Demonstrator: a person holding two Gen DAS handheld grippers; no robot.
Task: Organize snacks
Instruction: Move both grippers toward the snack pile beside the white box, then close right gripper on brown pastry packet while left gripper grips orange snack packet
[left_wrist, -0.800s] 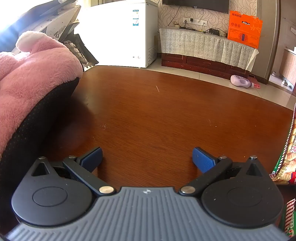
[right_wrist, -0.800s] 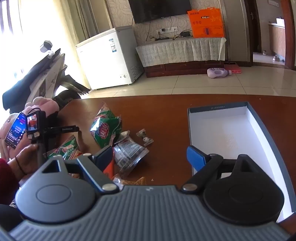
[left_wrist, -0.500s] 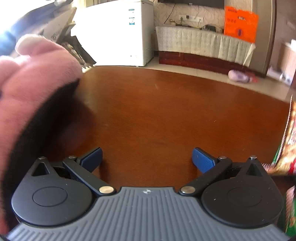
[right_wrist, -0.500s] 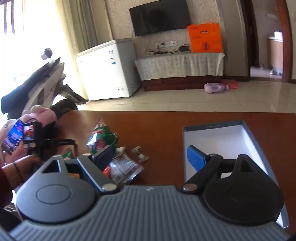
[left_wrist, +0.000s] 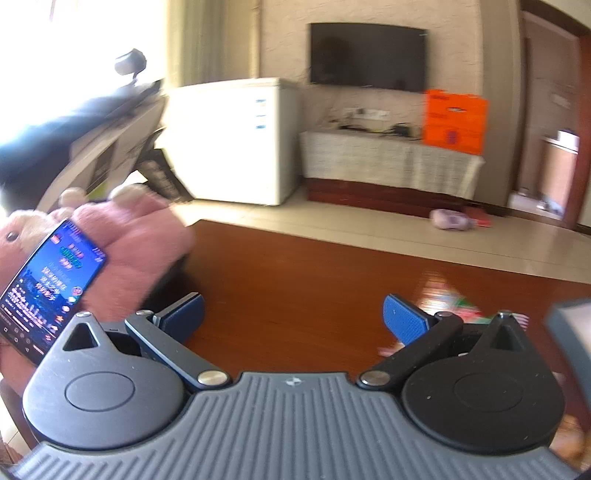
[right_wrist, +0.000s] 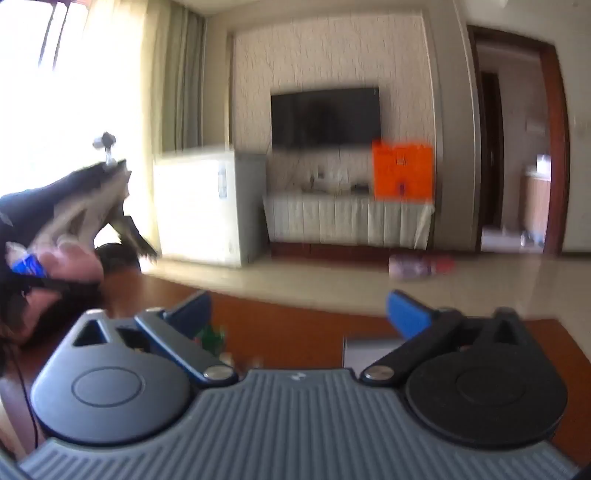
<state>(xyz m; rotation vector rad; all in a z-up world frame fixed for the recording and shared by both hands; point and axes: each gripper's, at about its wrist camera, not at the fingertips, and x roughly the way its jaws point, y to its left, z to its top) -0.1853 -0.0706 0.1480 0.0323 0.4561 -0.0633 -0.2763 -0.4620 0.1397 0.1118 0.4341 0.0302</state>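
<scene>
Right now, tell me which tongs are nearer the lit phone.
Left. The left tongs are open right beside the phone, which fills that view's left edge. The right tongs, also open, see it small and far off left.

Snack packets (left_wrist: 456, 306) on table (left_wrist: 314, 280)

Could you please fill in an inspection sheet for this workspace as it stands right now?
Surface: brown wooden table, glossy, mostly bare ahead of the left gripper.
Job's things: blurred snack packets near the table's right side; corner of a box.
Clutter: lit phone against a pink plush item.
Grippers: left gripper and right gripper both open, nothing between the jaws.
Cables: wires on the TV bench.
Surroundings: wall TV, white freezer, orange box, bottle on the floor.
</scene>
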